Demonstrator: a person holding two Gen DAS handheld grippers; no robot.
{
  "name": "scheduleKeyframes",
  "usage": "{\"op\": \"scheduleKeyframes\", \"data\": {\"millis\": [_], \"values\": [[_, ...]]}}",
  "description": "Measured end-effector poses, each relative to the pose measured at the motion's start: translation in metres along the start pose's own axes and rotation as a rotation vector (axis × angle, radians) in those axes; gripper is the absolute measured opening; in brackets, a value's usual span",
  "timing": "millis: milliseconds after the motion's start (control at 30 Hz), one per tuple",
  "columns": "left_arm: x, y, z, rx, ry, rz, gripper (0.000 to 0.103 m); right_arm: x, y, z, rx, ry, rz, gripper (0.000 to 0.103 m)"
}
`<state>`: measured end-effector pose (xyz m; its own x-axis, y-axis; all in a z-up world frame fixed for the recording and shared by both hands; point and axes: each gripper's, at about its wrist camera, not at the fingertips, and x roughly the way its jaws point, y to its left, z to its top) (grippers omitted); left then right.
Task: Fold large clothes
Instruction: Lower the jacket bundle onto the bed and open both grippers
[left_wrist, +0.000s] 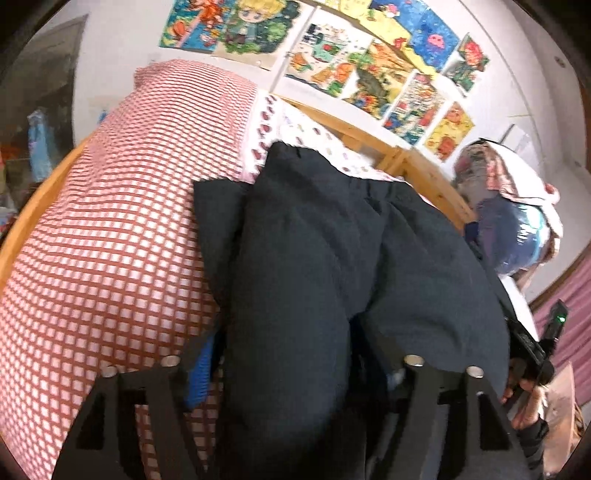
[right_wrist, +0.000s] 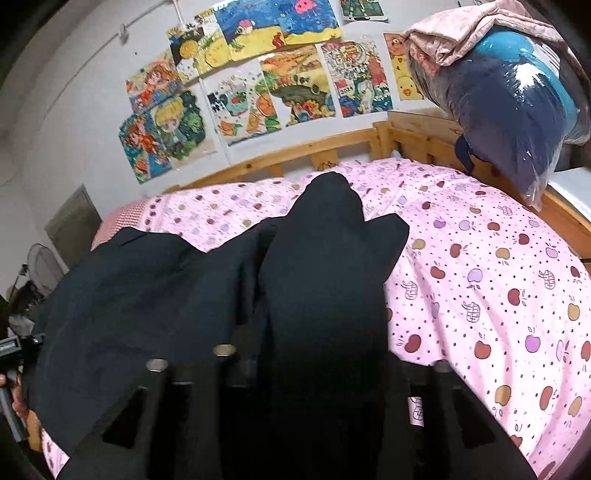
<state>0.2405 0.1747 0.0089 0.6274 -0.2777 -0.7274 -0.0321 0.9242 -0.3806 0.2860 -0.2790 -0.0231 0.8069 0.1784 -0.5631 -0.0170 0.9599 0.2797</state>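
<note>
A large dark navy garment (left_wrist: 332, 258) lies in thick folds on the bed. In the left wrist view my left gripper (left_wrist: 291, 369) is shut on a bunched fold of it that fills the gap between the fingers. In the right wrist view my right gripper (right_wrist: 314, 365) is shut on another fold of the same garment (right_wrist: 166, 280), which drapes over the fingers and hides the tips. The other gripper shows at the right edge of the left wrist view (left_wrist: 532, 350), held in a hand.
The bed has a pink apple-print sheet (right_wrist: 480, 277) and a red checked quilt (left_wrist: 129, 221), inside a wooden frame (right_wrist: 332, 147). A plastic-wrapped blue bundle (right_wrist: 517, 110) sits on the headboard corner. Drawings cover the wall (right_wrist: 258, 85).
</note>
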Motion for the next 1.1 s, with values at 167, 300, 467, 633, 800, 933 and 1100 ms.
{"op": "scheduleKeyframes", "data": {"millis": [167,300,467,633,800,933,1100], "values": [[-0.015,0.001,-0.001,-0.020,-0.077,0.105,0.088,0.005,-0.003,-0.004,0.017,0.017,-0.016,0.074],[-0.035,-0.005,-0.003,-0.034,-0.199,0.201,0.100,0.005,-0.004,-0.008,-0.020,0.019,-0.076,0.079],[-0.050,-0.020,-0.006,-0.024,-0.280,0.243,0.103,-0.002,0.002,-0.012,-0.109,-0.010,-0.181,0.099],[-0.060,-0.039,-0.010,0.011,-0.320,0.251,0.103,-0.021,0.009,-0.008,-0.176,-0.071,-0.240,0.100],[-0.075,-0.060,-0.024,0.070,-0.392,0.273,0.103,-0.041,0.011,-0.004,-0.164,-0.101,-0.196,0.100],[-0.084,-0.081,-0.030,0.126,-0.411,0.272,0.103,-0.054,0.013,-0.006,-0.150,-0.123,-0.159,0.100],[-0.094,-0.103,-0.041,0.188,-0.446,0.260,0.103,-0.074,0.022,-0.010,-0.164,-0.166,-0.119,0.100]]}}
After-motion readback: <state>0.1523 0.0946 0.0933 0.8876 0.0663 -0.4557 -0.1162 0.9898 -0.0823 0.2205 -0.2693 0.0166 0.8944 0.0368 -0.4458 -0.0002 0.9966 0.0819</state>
